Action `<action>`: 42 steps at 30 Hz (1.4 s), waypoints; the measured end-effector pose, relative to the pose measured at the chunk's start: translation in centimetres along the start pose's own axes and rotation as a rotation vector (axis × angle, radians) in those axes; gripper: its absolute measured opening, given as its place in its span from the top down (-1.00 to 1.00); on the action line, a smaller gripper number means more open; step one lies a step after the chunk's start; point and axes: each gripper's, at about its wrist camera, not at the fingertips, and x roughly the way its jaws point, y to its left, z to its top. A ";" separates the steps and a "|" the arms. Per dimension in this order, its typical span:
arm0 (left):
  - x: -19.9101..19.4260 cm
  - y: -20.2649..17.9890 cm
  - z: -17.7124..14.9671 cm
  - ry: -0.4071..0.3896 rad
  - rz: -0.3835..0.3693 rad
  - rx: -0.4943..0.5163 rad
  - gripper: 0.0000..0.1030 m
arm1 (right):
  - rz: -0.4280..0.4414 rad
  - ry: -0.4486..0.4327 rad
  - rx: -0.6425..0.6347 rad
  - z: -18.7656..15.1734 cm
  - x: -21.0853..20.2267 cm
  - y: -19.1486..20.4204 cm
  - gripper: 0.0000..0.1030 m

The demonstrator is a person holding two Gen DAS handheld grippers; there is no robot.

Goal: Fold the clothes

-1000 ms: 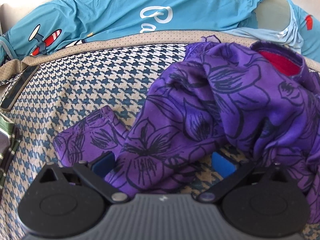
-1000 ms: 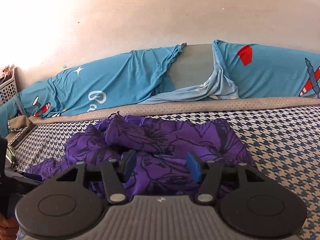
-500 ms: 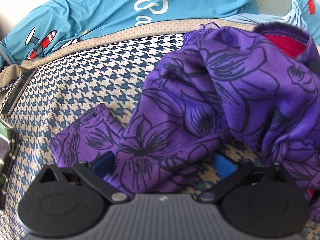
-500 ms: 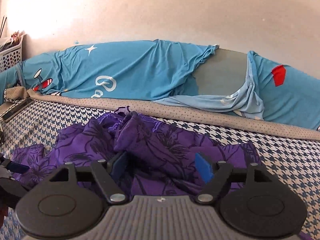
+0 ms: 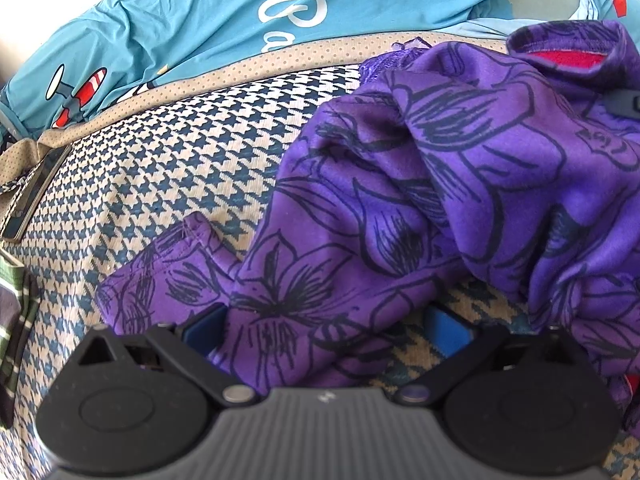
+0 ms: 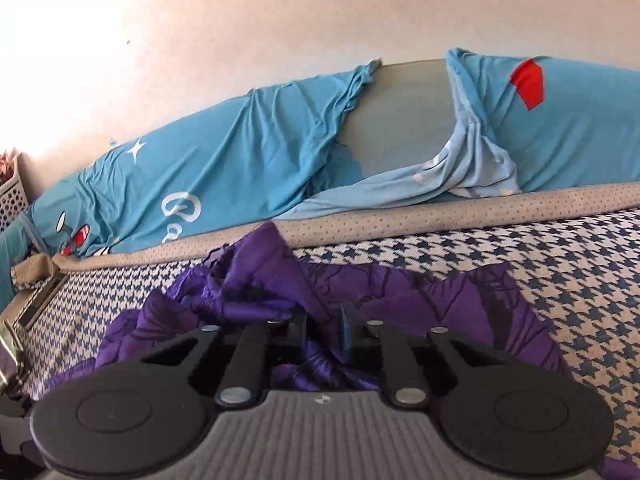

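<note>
So the setup is a bed with a blue-and-cream houndstooth cover (image 5: 168, 168), a dotted beige border strip (image 6: 460, 210) along the far edge, and a pale wall (image 6: 240, 40) behind it. The right gripper (image 6: 324, 334) is pinched closed on a fold of the purple floral garment (image 6: 452, 312); you can see the cloth squeezed between the two black fingers, with the bunch pulled up into a little peak just past them. From there the garment spreads out to the right, lying flatter on the houndstooth cover, and trails off to the left in a crumpled heap. The left gripper (image 5: 326, 324) is spread wide, blue pads (image 5: 446, 326) well apart, with a flap of the same purple floral garment (image 5: 420, 184) draped down between them, not clamped. In the left wrist view the cloth rises in a big rumpled mound to the right, and a red lining (image 5: 560, 58) shows inside an opening near the top. A small purple corner lies flat on the cover to the left of the fingers. Further back there's a turquoise sheet (image 6: 248, 160) with a plane print and white lettering draped over something grey against the wall. At the left edge sits a dark flat bar-shaped thing (image 5: 34, 196), can't tell what it is, and a bit of green striped fabric (image 5: 16, 320).
</note>
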 end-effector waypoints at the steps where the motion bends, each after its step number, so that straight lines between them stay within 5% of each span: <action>1: 0.0 0.0 0.0 0.000 0.000 0.000 -1.00 | -0.023 -0.023 0.015 0.3 -0.5 -0.4 0.79; 14: 0.0 0.0 -0.2 -0.005 -0.008 0.000 -1.00 | -0.336 -0.250 0.204 1.7 -6.6 -8.3 0.79; 20: 0.1 0.1 -0.2 -0.005 -0.013 -0.009 -1.00 | -0.488 -0.270 0.283 1.2 -8.6 -12.2 0.79; 28: 0.2 -0.1 -0.2 -0.013 -0.006 -0.010 -1.00 | -0.292 -0.159 0.275 0.3 -6.8 -11.7 0.68; 31: 0.3 -0.1 -0.3 -0.016 -0.004 -0.010 -1.00 | -0.179 -0.115 0.276 0.1 -5.5 -10.4 0.18; 37: 0.2 -0.1 -0.3 -0.015 -0.005 -0.012 -1.00 | -0.131 -0.031 0.251 -0.2 -3.2 -8.2 -0.17; 42: 0.2 0.0 -0.4 -0.016 -0.005 -0.014 -1.00 | -0.090 0.039 0.231 -0.4 -1.2 -6.3 -0.19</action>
